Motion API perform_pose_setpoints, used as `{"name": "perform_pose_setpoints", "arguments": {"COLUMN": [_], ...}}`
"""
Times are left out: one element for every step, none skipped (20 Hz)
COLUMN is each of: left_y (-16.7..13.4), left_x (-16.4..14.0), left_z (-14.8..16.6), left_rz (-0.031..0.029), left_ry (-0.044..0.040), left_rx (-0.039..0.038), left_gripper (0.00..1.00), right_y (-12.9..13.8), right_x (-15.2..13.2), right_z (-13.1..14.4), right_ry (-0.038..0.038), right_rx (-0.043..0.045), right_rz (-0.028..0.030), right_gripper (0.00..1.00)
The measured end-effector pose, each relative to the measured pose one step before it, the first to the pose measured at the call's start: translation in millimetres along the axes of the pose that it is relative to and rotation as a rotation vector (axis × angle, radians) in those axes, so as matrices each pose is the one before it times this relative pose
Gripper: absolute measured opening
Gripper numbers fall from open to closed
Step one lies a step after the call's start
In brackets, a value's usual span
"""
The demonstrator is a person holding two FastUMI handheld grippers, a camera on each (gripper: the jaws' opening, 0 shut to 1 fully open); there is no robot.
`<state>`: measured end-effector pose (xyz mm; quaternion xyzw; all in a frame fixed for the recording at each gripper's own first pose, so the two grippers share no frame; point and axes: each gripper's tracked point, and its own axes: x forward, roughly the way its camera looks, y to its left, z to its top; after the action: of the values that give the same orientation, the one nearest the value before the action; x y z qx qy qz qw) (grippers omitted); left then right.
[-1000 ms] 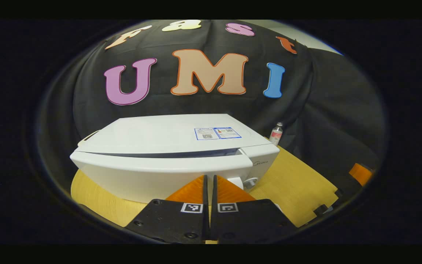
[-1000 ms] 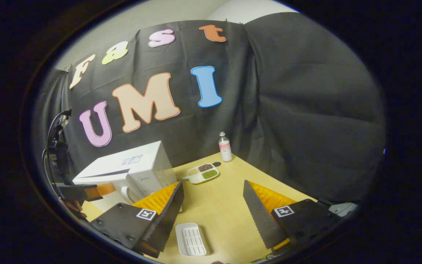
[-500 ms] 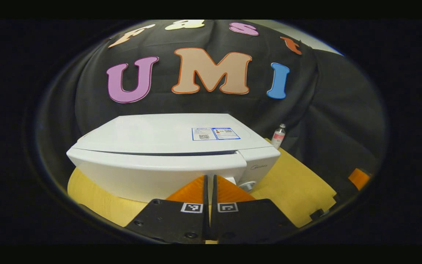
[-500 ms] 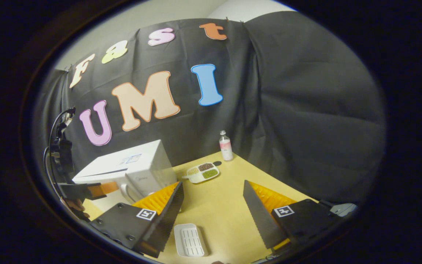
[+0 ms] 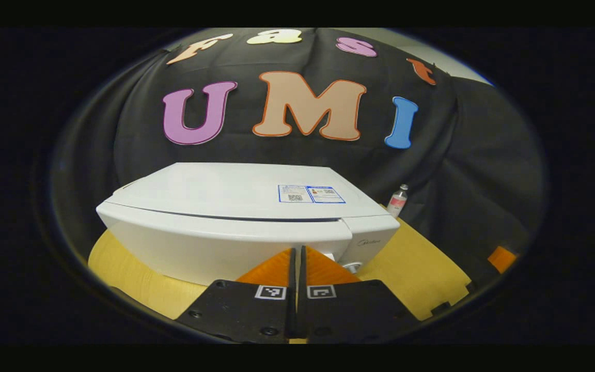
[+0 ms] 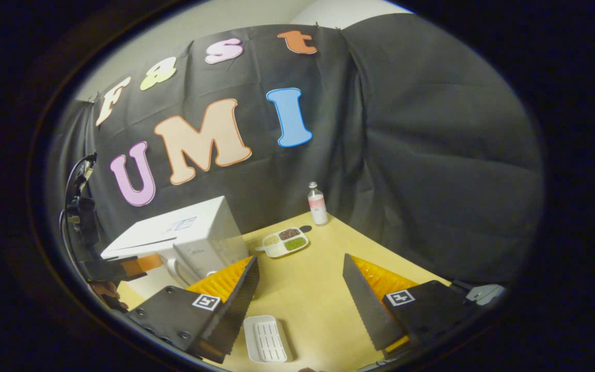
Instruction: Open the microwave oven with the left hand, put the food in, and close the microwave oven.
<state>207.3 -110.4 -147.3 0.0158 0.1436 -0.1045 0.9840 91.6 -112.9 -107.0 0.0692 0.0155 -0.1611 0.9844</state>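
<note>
The white microwave point(image 5: 235, 227) stands upright on the desk point(image 6: 302, 289), door shut. The divided food dish point(image 6: 283, 242), holding three kinds of grains, lies just beside it.

The microwave point(image 5: 246, 217), straight ahead of the left gripper point(image 5: 296, 268), carries a blue-edged sticker point(image 5: 311, 194) and a faint front logo point(image 5: 365, 242), both too small to read.

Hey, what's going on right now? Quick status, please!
Left gripper shut, empty, at the microwave front. Right gripper open, empty. Door closed; food tray on table.
</note>
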Motion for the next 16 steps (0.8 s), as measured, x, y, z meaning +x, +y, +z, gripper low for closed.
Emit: {"name": "perform_pose_setpoints", "arguments": {"left_y": [0.08,0.63,-0.34,-0.19,0.27,-0.03,0.37,0.27,6.29,-1.05,-2.08,0.35,0.37,0.09,-0.25,-0.11], "left_x": [0.37,-0.31,0.85,0.44,-0.20,0.42,0.24,1.71,3.15,4.78,-3.39,-1.78,0.63,-0.55,0.28,-0.07], "left_z": [-0.13,0.16,0.17,0.20,0.02,0.21,0.69,3.05,6.89,1.26,0.22,-0.39,1.14,-1.54,-0.18,-0.01], "left_rz": [0.00304,0.00142,-0.00015,0.00092,0.00240,0.00263,0.00237,-0.00191,0.01940,-0.00869,-0.00814,-0.00771,-0.00488,-0.00232,-0.00291,-0.00139], "left_ry": [-0.00531,-0.00181,-0.00312,-0.00429,-0.00265,-0.00215,-0.00310,-0.00809,-0.01442,0.00707,0.00274,0.00348,-0.00790,0.00168,0.00081,0.00219], "left_rx": [0.00163,0.00083,-0.00232,-0.00761,-0.00572,-0.00093,0.00354,0.00872,0.03294,-0.00523,0.00775,0.00770,-0.00313,-0.00700,-0.00182,0.00099], "left_gripper": [0.01,0.01,0.01,0.01,0.01,0.01,0.01,0.01,0.01,0.01,0.01,0.01,0.01,0.01,0.00,0.01], "right_y": [0.53,-0.04,-0.83,-0.92,-0.49,-0.63,0.30,0.06,-0.06,0.46,0.36,0.96,0.96,1.43,2.27,0.62], "right_x": [1.03,0.30,0.82,-0.84,0.15,0.51,1.68,0.09,-0.40,0.55,0.17,0.60,0.26,0.08,0.46,-0.94], "right_z": [0.28,0.40,-0.30,0.65,0.73,0.30,-0.99,-0.18,-0.11,1.23,0.91,0.01,-0.97,-0.48,-1.43,-0.20], "right_ry": [0.00144,-0.00035,-0.00204,-0.00236,-0.00300,-0.00094,0.00107,0.00163,-0.00068,-0.00260,-0.00428,0.00072,0.00246,0.00461,0.00294,0.00004], "right_rx": [-0.00222,-0.00091,0.00071,0.00274,0.00309,0.00201,-0.00046,-0.00247,-0.00410,-0.00328,-0.00229,-0.00218,-0.00186,-0.00123,-0.00246,-0.00407], "right_rz": [0.00181,0.00011,-0.00058,-0.00046,-0.00091,0.00036,0.00067,0.00032,-0.00008,0.00127,0.00037,0.00097,0.00143,0.00482,0.00493,0.00272], "right_gripper": [0.92,1.00,1.00,0.92,1.00,1.00,1.00,1.00,0.92,1.00,1.00,1.00,1.00,1.00,1.00,1.00]}}
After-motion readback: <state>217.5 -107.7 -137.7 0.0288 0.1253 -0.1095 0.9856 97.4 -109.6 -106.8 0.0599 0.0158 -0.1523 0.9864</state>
